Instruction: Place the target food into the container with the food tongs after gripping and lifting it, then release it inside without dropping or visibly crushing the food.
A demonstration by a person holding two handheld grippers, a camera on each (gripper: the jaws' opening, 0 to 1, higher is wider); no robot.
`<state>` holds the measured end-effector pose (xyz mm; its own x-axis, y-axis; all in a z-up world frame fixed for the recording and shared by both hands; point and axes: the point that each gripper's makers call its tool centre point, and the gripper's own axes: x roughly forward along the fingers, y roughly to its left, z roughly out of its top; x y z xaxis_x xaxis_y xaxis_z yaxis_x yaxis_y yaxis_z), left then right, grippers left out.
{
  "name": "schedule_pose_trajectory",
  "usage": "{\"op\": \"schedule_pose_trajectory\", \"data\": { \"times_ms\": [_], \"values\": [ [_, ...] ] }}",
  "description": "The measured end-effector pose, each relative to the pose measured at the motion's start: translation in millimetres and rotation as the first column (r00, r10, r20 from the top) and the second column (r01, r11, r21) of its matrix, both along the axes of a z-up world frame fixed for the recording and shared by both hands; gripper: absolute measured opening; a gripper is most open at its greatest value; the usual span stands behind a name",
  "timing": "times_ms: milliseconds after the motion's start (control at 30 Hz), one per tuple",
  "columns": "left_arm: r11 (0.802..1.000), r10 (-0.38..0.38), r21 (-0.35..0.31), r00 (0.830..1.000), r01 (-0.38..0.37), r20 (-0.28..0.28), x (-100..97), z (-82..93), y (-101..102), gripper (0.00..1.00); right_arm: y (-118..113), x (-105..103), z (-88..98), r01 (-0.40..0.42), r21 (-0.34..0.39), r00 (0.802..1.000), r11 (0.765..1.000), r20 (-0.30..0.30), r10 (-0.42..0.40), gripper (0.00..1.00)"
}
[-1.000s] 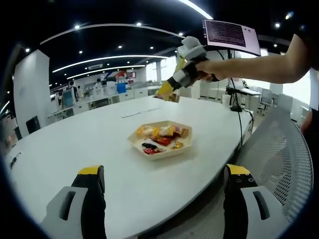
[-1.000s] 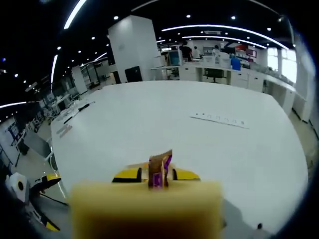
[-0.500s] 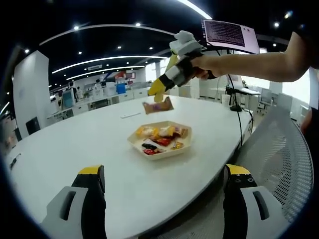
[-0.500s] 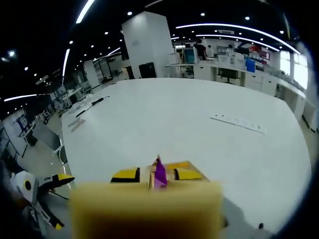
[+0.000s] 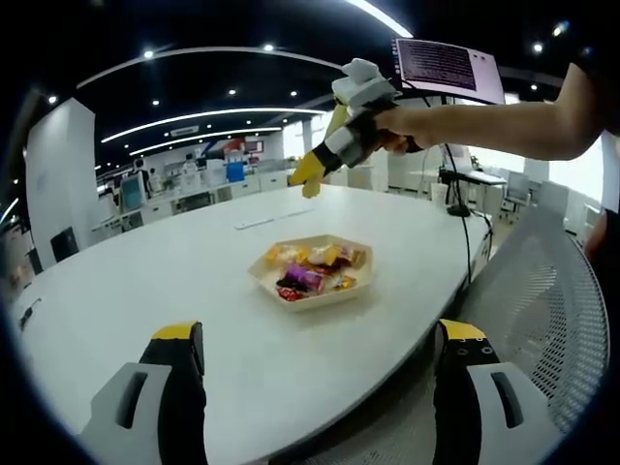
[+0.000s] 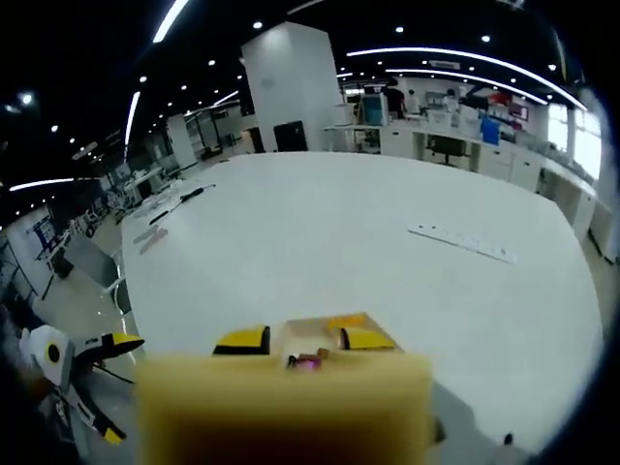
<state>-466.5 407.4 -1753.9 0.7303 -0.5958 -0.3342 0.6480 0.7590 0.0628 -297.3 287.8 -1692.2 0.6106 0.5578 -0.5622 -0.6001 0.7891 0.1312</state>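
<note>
The purple-wrapped snack packet (image 5: 303, 278) lies in the shallow beige paper tray (image 5: 312, 295) on the round white bench (image 5: 145, 281) among orange, yellow and red wrapped snacks, near the tray's front edge, so a knock could tip it out. The right gripper (image 5: 312, 172), carrying yellow food tongs, hangs well above the tray, its jaws seemingly empty, though I cannot tell their spread. The left gripper (image 5: 315, 387) waits low with jaws spread wide.

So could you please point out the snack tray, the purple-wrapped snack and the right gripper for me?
snack tray (image 5: 291, 300): left gripper view, on its near front rim.
purple-wrapped snack (image 5: 303, 278): left gripper view, middle of the wrapper, lying in the tray.
right gripper (image 5: 312, 174): left gripper view, at its yellow tips above the table.
</note>
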Motion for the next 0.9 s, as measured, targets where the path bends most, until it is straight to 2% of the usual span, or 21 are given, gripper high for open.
{"op": "schedule_pose_trajectory", "data": {
  "times_ms": [200,400,467,500,633,700,767,800,833,867,900],
  "values": [
    [1.000,0.001,0.001,1.000,-0.001,-0.001,-0.1,-0.2,0,0.95,-4,-2,-0.7,0.003,0.000,1.000,1.000,0.000,-0.003,0.28],
    [1.000,-0.009,0.001,1.000,0.009,-0.008,-1.0,-0.7,-1,0.95,-8,-9,3.6,0.005,0.039,1.000,0.999,0.000,-0.005,0.28],
    [1.000,-0.031,-0.003,0.999,0.031,-0.027,-1.9,-1.2,-4,0.94,-7,-16,9.7,-0.010,0.089,1.000,0.996,0.004,0.010,0.28],
    [0.997,-0.072,-0.013,0.994,0.071,-0.081,-8.0,-5.7,-9,0.93,-8,-23,13.2,-0.019,0.117,1.000,0.993,-0.002,0.020,0.28],
    [0.996,-0.083,0.006,0.994,0.084,-0.068,-7.1,-4.9,-9,0.89,-7,-44,26.7,-0.063,0.189,0.998,0.980,0.005,0.063,0.28],
    [0.997,-0.080,-0.025,0.993,0.078,-0.089,-4.9,-0.8,-7,0.88,-5,-59,33.5,-0.092,0.246,0.996,0.965,0.003,0.094,0.27],
    [0.996,-0.080,-0.047,0.993,0.076,-0.084,-2.2,6.3,-8,0.87,-2,-74,38.2,-0.121,0.302,0.992,0.946,-0.004,0.128,0.27],
    [0.995,-0.085,-0.057,0.992,0.080,-0.091,-1.0,11.6,-9,0.85,0,-84,41.5,-0.153,0.330,0.987,0.931,0.007,0.159,0.28],
    [0.994,-0.091,-0.060,0.992,0.086,-0.086,-0.9,16.8,-12,0.78,2,-87,43.2,-0.168,0.341,0.985,0.925,0.013,0.174,0.28],
    [0.990,-0.119,-0.085,0.992,0.114,-0.051,-1.1,30.0,-20,0.73,5,-96,47.2,-0.219,0.372,0.974,0.902,0.033,0.223,0.28],
    [0.987,-0.131,-0.104,0.990,0.126,-0.043,-2.1,37.0,-25,0.72,6,-102,48.8,-0.243,0.386,0.968,0.890,0.043,0.246,0.28]
  ]
}}
